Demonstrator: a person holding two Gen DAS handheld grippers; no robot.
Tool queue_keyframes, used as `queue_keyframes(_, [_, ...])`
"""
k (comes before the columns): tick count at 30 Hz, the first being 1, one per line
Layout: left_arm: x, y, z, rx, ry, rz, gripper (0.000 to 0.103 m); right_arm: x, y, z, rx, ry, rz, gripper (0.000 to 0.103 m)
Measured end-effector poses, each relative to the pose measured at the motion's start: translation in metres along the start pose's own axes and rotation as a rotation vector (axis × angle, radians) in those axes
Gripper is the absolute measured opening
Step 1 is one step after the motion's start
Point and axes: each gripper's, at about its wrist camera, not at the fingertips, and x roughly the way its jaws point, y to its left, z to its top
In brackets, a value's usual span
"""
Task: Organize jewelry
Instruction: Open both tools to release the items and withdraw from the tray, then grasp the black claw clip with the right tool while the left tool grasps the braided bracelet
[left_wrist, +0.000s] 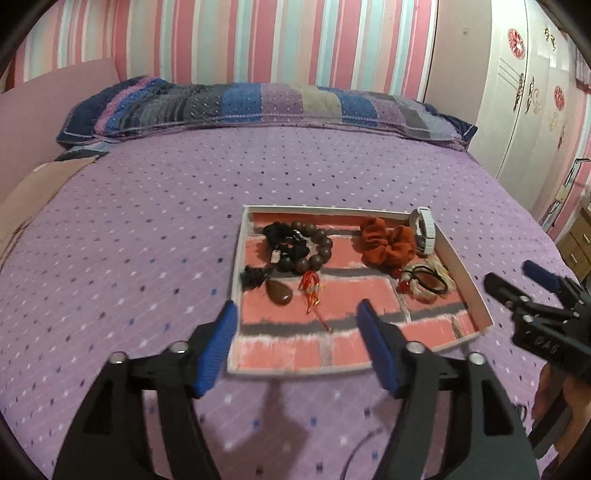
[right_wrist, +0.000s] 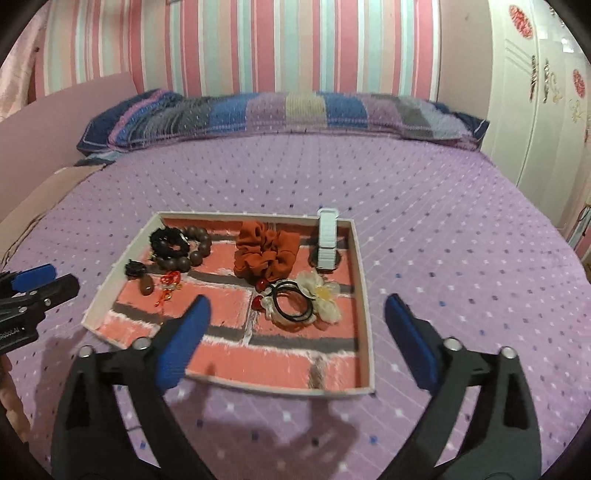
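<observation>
Left wrist view: left gripper (left_wrist: 295, 345) hanging released, nothing between blue pads, near shallow white brick-print tray (left_wrist: 476, 291) on purple bedspread (left_wrist: 129, 221); brown wooden bead bracelet (left_wrist: 314, 247), orange scrunchie (left_wrist: 384, 245) lying inside.

Right wrist view: right gripper (right_wrist: 297, 341) spreading wide, empty; white watch (right_wrist: 328, 240) resting far right in tray. Everything seen sitting in tray; organizing looking nearly finished.

a: any writing you can read?
b: only on the left hand-held gripper (right_wrist: 35, 286), seen from the right wrist view: white letters on its black body, near the tray (right_wrist: 364, 280), seem to say "robotai".
a: and on the right hand-held gripper (left_wrist: 517, 280)?
b: raised letters there, too blurred to read. the red wardrobe stickers (left_wrist: 516, 43) are unreadable too.
</observation>
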Motion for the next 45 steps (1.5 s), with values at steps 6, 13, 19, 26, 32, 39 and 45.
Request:
queue_keyframes(6, [-0.051,0.001,-0.027,0.025,-0.049,0.043,0.085,-0.057,-0.008,-0.023,-0.019,-0.038,-0.033,0.099])
queue_keyframes(13, [-0.089,-0.006,-0.063,0.032,-0.076,0.054,0.092,-0.101,-0.016,-0.06,-0.03,-0.067,-0.083,0.099])
queue_keyframes(19, [-0.105,-0.01,-0.095,0.013,-0.067,0.035,0.092,-0.121,-0.018,-0.093,-0.015,-0.061,-0.095,0.099])
queue_keyframes(26, [-0.108,-0.013,-0.122,-0.016,-0.033,0.008,0.092,-0.132,-0.019,-0.121,-0.004,-0.049,-0.117,0.099])
queue_keyframes(32, [-0.105,-0.015,-0.139,-0.014,-0.009,0.026,0.092,-0.133,-0.021,-0.141,0.004,-0.036,-0.141,0.099])
queue_keyframes(39, [-0.091,-0.016,-0.154,0.003,0.021,0.032,0.093,-0.122,-0.018,-0.159,-0.014,-0.002,-0.162,0.099])
queue_keyframes(45, [-0.073,-0.014,-0.168,0.012,0.055,0.05,0.094,-0.108,-0.017,-0.169,-0.013,0.023,-0.157,0.099])
